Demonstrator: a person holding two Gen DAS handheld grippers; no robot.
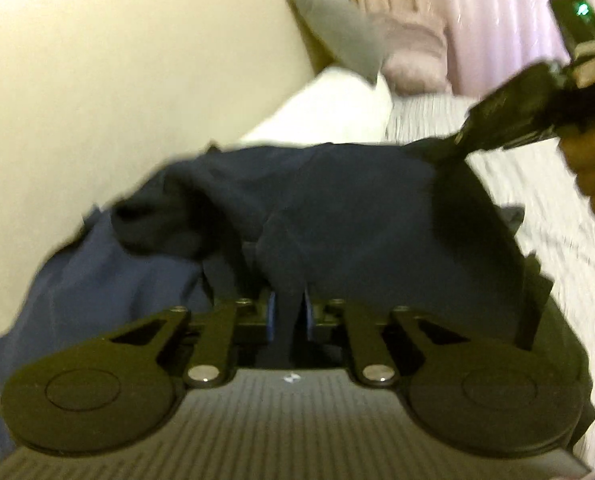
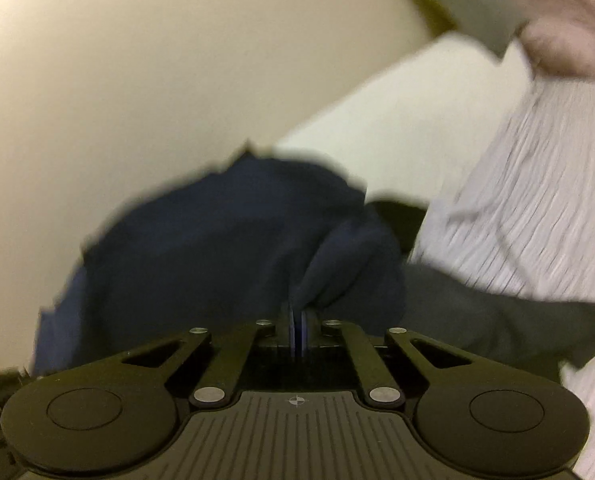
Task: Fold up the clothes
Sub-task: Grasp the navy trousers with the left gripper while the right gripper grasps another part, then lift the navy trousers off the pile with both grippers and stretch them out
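Cream wall [image 1: 117, 80] fills the background of both wrist views, and below it runs a bed [image 1: 537, 208] covered with a pale ribbed bedspread. A white pillow [image 1: 337, 108] lies at the head of the bed against the wall, with a grey cushion [image 1: 337, 28] and a pink cushion [image 1: 413, 60] just beyond it. Pink curtains [image 1: 477, 8] hang behind the cushions.

A navy garment [image 1: 337, 208] is held up off the bed in front of the pillow, stretched loosely between the two tools. Both views are blurred, so its kind and its folds cannot be made out.

The left gripper [image 1: 290, 312] has its jaws pressed together on a fold of the navy garment, the cloth running down between the blue pads [image 1: 272, 312]. From there the fabric bunches up toward the pillow and drapes off to the wall side.

In the left wrist view the right gripper [image 1: 463, 142] reaches in from the side away from the wall, its tip at the garment's upper corner, with a hand [image 1: 593, 168] around its handle and a green light on top of it. In its own view the right gripper [image 2: 298, 330] shows jaws nearly closed, pinching a bunched edge of the garment between the blue pads [image 2: 293, 332]. Some darker cloth [image 2: 497, 312] trails from there across the bedspread.
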